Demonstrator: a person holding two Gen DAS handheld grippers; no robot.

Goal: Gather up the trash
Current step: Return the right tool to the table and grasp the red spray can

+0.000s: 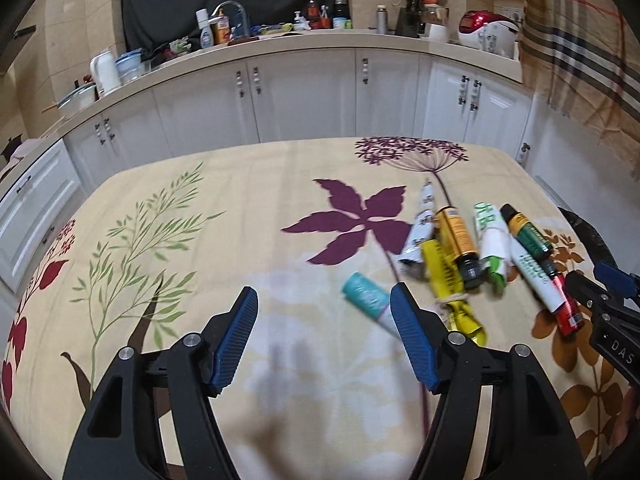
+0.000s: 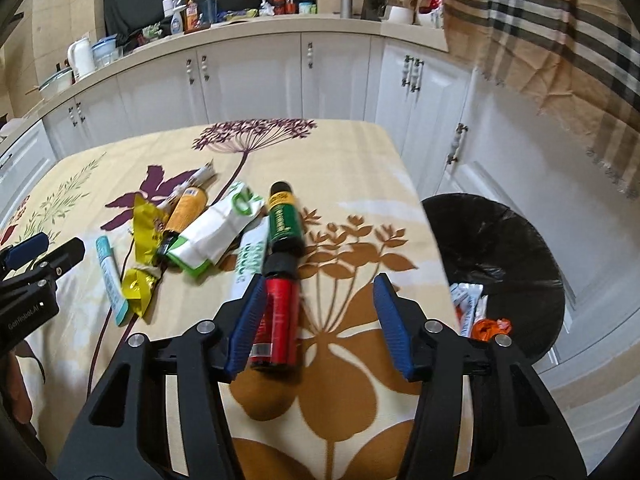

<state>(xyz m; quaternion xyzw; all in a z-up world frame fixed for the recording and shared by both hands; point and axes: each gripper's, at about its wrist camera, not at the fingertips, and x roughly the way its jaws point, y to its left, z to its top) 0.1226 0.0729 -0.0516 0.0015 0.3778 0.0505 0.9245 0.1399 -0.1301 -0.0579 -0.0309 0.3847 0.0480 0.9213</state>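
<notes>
Trash lies in a heap on the floral tablecloth [image 1: 280,184]. A teal tube [image 1: 366,294] lies just past my open left gripper [image 1: 322,306], by its right finger. Beside it lie a yellow wrapper [image 1: 444,272], an orange bottle [image 1: 458,240], a green-white pack [image 1: 494,240], a green bottle [image 1: 528,232] and a red bottle [image 1: 568,310]. My right gripper [image 2: 320,292] is open over the table; the red bottle [image 2: 278,320] lies between its fingers, against the left one. The teal tube [image 2: 110,276] and yellow wrapper [image 2: 144,252] lie to the left.
A bin with a black bag [image 2: 504,256] stands beside the table's right edge, with wrappers inside. White kitchen cabinets [image 1: 304,92] and a cluttered counter run behind the table. A plaid cloth [image 2: 560,40] hangs at the upper right. The other gripper [image 2: 32,276] shows at the left edge.
</notes>
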